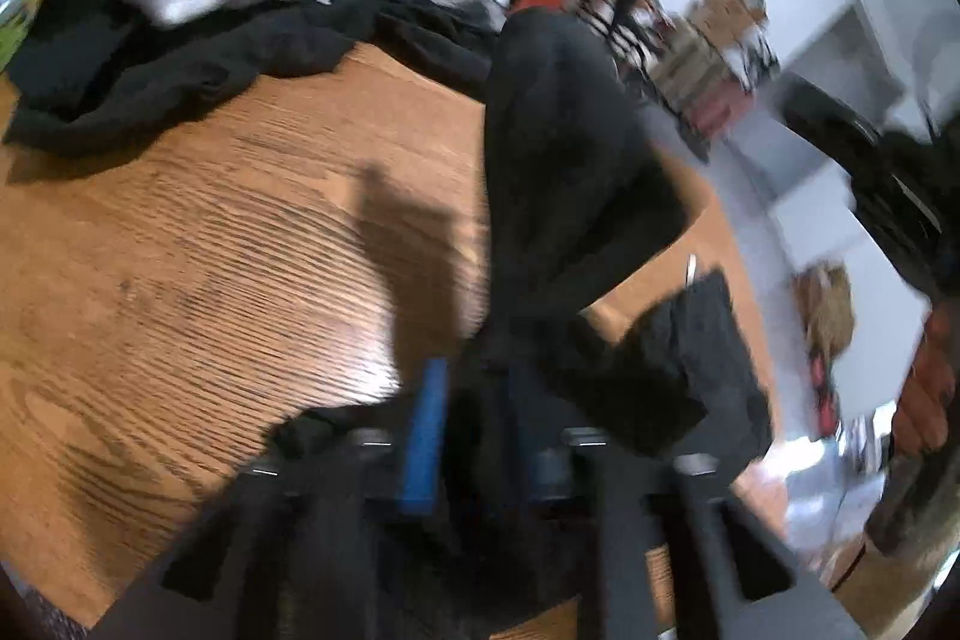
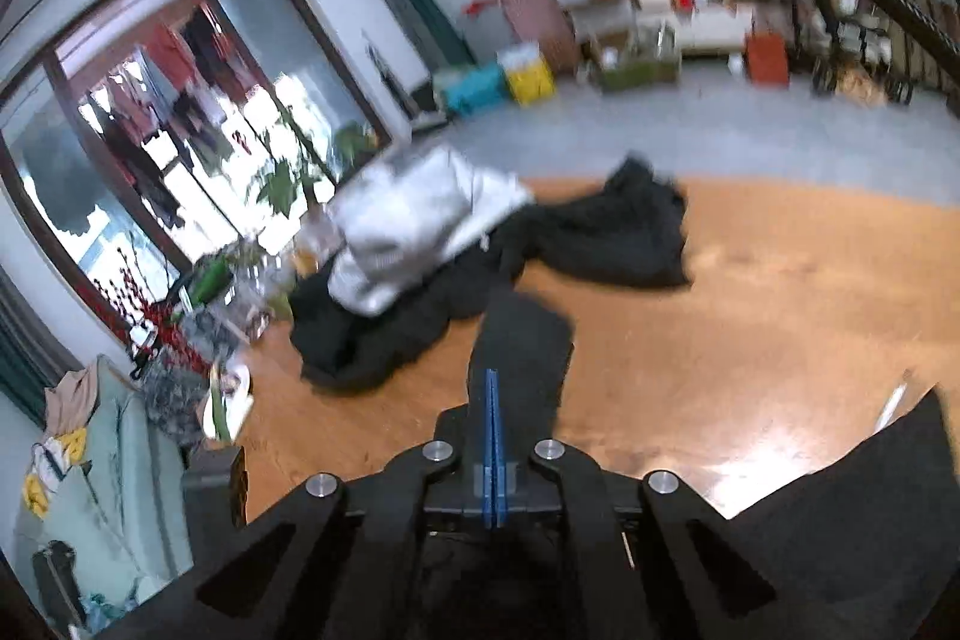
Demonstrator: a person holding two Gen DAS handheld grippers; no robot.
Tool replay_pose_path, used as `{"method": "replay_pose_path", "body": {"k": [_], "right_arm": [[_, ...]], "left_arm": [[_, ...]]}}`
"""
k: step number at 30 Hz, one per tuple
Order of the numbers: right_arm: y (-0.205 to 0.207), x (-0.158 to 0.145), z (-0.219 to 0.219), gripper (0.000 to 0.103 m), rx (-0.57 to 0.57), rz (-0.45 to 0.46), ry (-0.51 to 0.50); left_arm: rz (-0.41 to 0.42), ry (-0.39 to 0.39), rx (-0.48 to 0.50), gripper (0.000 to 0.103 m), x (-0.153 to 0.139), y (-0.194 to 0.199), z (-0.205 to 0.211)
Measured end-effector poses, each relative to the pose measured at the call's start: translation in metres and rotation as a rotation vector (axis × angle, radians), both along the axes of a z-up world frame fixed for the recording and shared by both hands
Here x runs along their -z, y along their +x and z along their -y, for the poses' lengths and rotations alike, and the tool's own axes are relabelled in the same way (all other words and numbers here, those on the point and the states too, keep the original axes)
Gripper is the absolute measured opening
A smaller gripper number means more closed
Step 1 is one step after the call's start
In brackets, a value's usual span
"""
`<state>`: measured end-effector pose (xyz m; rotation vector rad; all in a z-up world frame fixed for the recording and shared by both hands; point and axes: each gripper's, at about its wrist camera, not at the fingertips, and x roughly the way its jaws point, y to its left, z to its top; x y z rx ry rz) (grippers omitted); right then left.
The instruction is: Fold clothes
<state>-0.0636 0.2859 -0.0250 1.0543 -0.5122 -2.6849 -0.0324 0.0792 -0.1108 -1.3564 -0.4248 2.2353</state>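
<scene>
Evidently both hand-held grippers, left (image 1: 474, 418) and right (image 2: 493, 400), pinch the dark garment (image 1: 564, 172), lifted mid-frame above the bench (image 1: 210, 244) so it hangs straight for folding.

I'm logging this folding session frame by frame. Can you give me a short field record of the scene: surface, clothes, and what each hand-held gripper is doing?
surface: wooden table
grey garment: crumpled, lying on the black pile
black pile: heaped at the far side of the table
black garment: lifted off the table, held between both grippers
left hand-held gripper: fingers apart with black cloth between them; grip unclear, blurred
right hand-held gripper: blue pads pressed together, black cloth hanging past the tips
image quality: motion blur in both views
</scene>
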Motion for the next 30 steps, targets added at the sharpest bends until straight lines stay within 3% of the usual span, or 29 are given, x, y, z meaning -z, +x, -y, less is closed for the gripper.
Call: {"method": "replay_pose_path", "body": {"k": [1, 4, 7, 10, 16, 19, 23, 27, 28, 30], "right_arm": [[0.009, -0.005, -0.004, 0.001, -0.005, -0.010, -0.002], [0.042, -0.009, -0.018, 0.001, 0.015, -0.011, 0.050], [0.051, 0.010, -0.031, 0.009, 0.052, 0.069, 0.110], [0.021, 0.053, -0.022, 0.052, 0.059, 0.223, 0.120], [-0.064, 0.113, 0.030, 0.055, -0.017, 0.387, 0.323], [-0.112, 0.139, 0.054, 0.056, -0.058, 0.455, 0.376], [-0.157, 0.161, 0.064, 0.059, -0.033, 0.486, 0.392], [-0.178, 0.185, 0.068, 0.059, -0.035, 0.560, 0.339], [-0.179, 0.189, 0.069, 0.056, -0.041, 0.567, 0.326], [-0.175, 0.187, 0.074, 0.028, -0.058, 0.533, 0.353]], "left_arm": [[-0.009, 0.007, 0.011, 0.057, -0.003, 0.002, 0.005], [-0.048, -0.087, 0.062, 0.057, -0.008, 0.009, 0.016], [-0.030, -0.121, 0.069, 0.057, -0.002, 0.009, 0.020], [0.055, -0.116, 0.073, 0.057, 0.014, 0.005, 0.018], [0.125, -0.247, 0.024, 0.057, 0.019, -0.012, 0.007], [0.158, -0.327, -0.025, 0.057, 0.016, -0.048, 0.002], [0.206, -0.383, -0.078, 0.057, 0.018, -0.100, 0.000], [0.207, -0.395, -0.076, 0.057, 0.022, -0.109, 0.000], [0.210, -0.386, -0.070, 0.057, 0.023, -0.108, 0.001], [0.220, -0.393, -0.077, 0.057, 0.029, -0.103, 0.006]]}}
